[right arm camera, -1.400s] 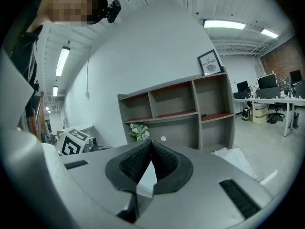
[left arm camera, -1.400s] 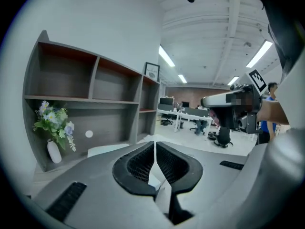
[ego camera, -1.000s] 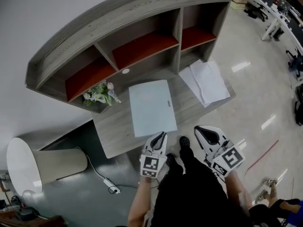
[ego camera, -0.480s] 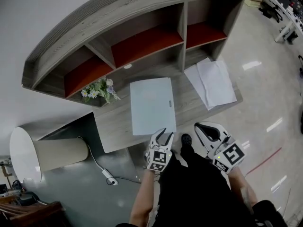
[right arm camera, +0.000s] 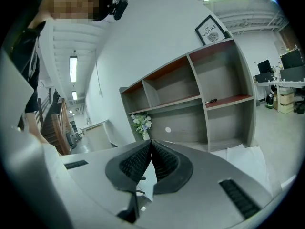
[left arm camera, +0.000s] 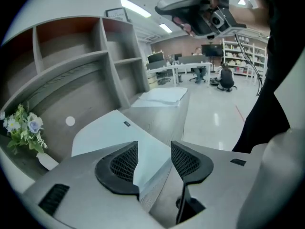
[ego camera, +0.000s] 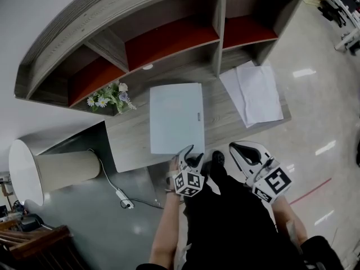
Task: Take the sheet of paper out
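A pale blue flat folder [ego camera: 174, 118] lies on the grey desk [ego camera: 132, 145], its near edge close to the desk's front. My left gripper [ego camera: 190, 155] hangs just before that near edge; its jaws have just been opening and stand open, with nothing pressed between the pads. In the left gripper view the folder's [left arm camera: 107, 130] near corner shows past the left gripper [left arm camera: 153, 159]. Loose white sheets [ego camera: 254, 94] lie at the desk's right end. My right gripper [ego camera: 235, 149] is held off the desk's front, right of the left one. In the right gripper view the right gripper [right arm camera: 151, 150] is shut, pads together.
A shelf unit with red-floored compartments [ego camera: 169, 44] stands at the back of the desk. A small vase of flowers [ego camera: 107, 100] sits left of the folder. On the floor at left are a white cylinder [ego camera: 50, 173] and a power strip with its cable [ego camera: 125, 203].
My left gripper has come down and forward to the folder's near edge, and its jaws went from shut to open. The right gripper shifted a little and stayed shut.
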{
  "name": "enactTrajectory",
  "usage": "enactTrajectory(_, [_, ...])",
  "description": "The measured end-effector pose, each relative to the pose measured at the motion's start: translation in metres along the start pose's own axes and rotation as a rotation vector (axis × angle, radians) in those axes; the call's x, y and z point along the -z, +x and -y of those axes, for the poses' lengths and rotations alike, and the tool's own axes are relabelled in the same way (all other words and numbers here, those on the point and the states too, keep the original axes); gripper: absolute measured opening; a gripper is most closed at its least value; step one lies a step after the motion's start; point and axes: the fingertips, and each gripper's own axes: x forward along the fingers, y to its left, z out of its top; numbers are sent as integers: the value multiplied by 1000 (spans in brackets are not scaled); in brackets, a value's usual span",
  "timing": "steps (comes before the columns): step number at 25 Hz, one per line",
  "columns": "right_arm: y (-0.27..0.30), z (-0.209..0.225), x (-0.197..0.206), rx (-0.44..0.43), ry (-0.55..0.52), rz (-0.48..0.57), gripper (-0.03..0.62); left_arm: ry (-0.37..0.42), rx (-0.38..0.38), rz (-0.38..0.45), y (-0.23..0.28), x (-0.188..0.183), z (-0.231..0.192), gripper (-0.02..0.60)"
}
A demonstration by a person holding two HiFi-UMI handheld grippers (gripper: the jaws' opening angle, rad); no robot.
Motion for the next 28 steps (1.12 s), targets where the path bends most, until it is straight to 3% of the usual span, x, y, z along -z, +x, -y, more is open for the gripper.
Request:
enactTrajectory(13, [4, 1, 7, -25, 30, -17, 12, 160, -46, -58, 16, 11, 6, 209])
enactTrajectory(15, [5, 0, 8, -29, 34, -15, 12, 181, -39, -59, 17, 11, 10, 184])
enactTrajectory(21, [3, 1, 7, -30, 46, -13, 12, 139, -14, -50, 16, 11, 20, 80])
enactTrajectory(28, [2, 0, 9, -25, 50, -8, 12, 68, -15, -9, 14, 9, 20, 56])
